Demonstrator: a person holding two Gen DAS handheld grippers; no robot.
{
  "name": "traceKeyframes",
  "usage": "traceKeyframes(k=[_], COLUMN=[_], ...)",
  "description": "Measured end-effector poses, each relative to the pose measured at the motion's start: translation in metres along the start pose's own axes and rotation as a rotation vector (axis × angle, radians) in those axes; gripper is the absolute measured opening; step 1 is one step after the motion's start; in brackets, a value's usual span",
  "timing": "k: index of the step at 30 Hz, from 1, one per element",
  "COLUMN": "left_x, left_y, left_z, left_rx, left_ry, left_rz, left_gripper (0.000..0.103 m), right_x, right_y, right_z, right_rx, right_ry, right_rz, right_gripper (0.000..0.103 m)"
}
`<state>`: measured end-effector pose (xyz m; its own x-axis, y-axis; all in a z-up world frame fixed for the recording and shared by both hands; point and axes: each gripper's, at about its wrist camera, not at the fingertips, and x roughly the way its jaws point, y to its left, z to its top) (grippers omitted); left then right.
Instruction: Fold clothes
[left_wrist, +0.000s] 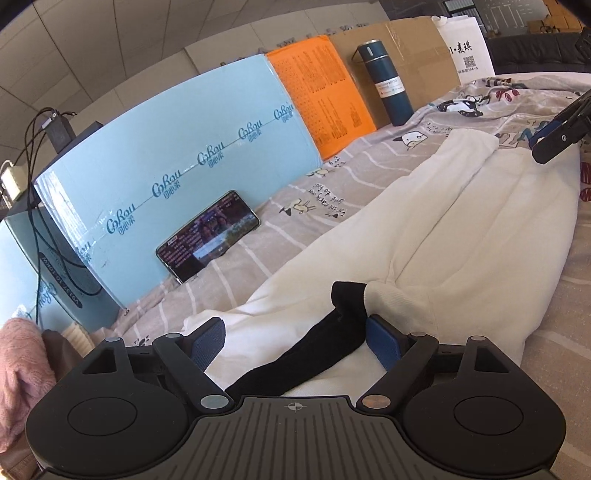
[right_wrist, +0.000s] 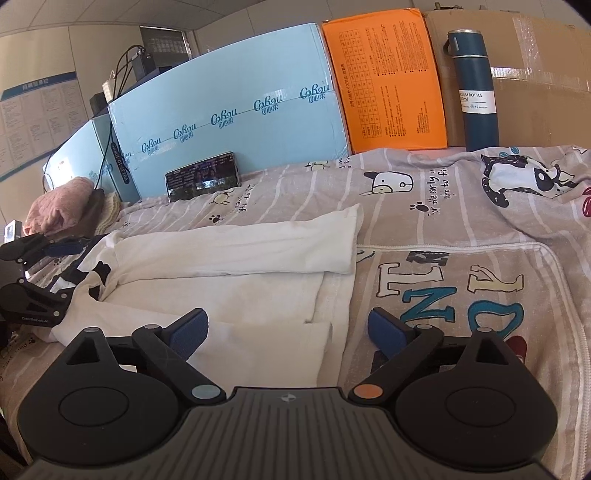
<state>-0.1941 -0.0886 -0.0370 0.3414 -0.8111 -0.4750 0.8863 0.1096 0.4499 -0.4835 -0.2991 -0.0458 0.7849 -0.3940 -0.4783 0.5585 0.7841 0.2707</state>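
A: Though both the left hand-held gripper (left_wrist: 295, 332) and the right hand-held gripper (right_wrist: 288, 328) are released, where lies the white garment (left_wrist: 461, 229)?

B: On the bed (right_wrist: 461, 206), toward each gripper's 12 o'clock; probably light, limp; pinch the black collar (left_wrist: 332, 332) and hem corners.

surface: a bed covered by a grey striped sheet (right_wrist: 280, 199) with cartoon animals and large letters
garment: a white garment (right_wrist: 236, 266) with a black collar lies flat across the sheet, folded lengthwise
phone: a phone (right_wrist: 202, 181) stands on the sheet, leaning on a light blue box (right_wrist: 229, 118)
flask: a dark blue flask (right_wrist: 476, 92) stands upright at the far edge
pink knit: a pink knit (right_wrist: 61, 210) bundled at the left end
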Motion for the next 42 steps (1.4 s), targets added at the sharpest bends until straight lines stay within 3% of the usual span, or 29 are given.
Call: traceKeyframes(k=[3, 6, 11, 14, 17, 21, 24, 29, 33, 35, 38, 42], left_x=[-0.014, -0.033, -0.050, -0.055, -0.065, -0.078, -0.070, -0.044, -0.022, -0.010, 0.004, 0.022], left_y=[0.010, 0.023, 0.025, 0.024, 0.022, 0.007, -0.019, -0.074, -0.121, -0.146, -0.168, -0.185], left_z=[-0.004, -0.016, -0.044, -0.053, -0.045, -0.026, -0.002, 0.038, 0.067, 0.076, 0.086, 0.108], left_rx=[-0.070, -0.207, -0.361, -0.426, -0.428, -0.436, -0.365, -0.150, 0.042, 0.149, 0.225, 0.214], left_ry=[-0.014, -0.007, 0.043, 0.045, -0.042, -0.246, -0.269, -0.246, -0.228, -0.204, -0.194, -0.211], left_rz=[-0.007, -0.034, 0.021, 0.063, 0.115, 0.117, 0.045, -0.113, -0.250, -0.266, -0.297, -0.376], left_gripper=[0.086, 0.087, 0.097, 0.097, 0.097, 0.101, 0.102, 0.102, 0.102, 0.101, 0.101, 0.101], right_x=[-0.002, -0.003, -0.004, -0.004, -0.005, 0.002, 0.014, 0.037, 0.068, 0.077, 0.085, 0.091], right_y=[-0.002, -0.004, -0.006, -0.007, -0.011, -0.024, -0.042, -0.061, -0.070, -0.072, -0.075, -0.060], right_z=[-0.001, -0.001, 0.000, 0.002, 0.012, 0.034, 0.050, 0.072, 0.089, 0.086, 0.076, 0.070], right_rx=[0.015, 0.029, 0.038, 0.040, 0.030, 0.024, 0.093, 0.213, 0.207, 0.193, 0.177, 0.060], right_ry=[-0.012, -0.022, -0.024, -0.026, -0.034, -0.031, -0.024, -0.023, 0.043, 0.054, 0.068, 0.088], right_rz=[0.002, 0.007, 0.011, 0.016, 0.046, 0.072, 0.112, 0.136, 0.170, 0.153, 0.170, 0.176], right_gripper=[0.094, 0.095, 0.097, 0.097, 0.097, 0.097, 0.097, 0.095, 0.095, 0.094, 0.092, 0.089])
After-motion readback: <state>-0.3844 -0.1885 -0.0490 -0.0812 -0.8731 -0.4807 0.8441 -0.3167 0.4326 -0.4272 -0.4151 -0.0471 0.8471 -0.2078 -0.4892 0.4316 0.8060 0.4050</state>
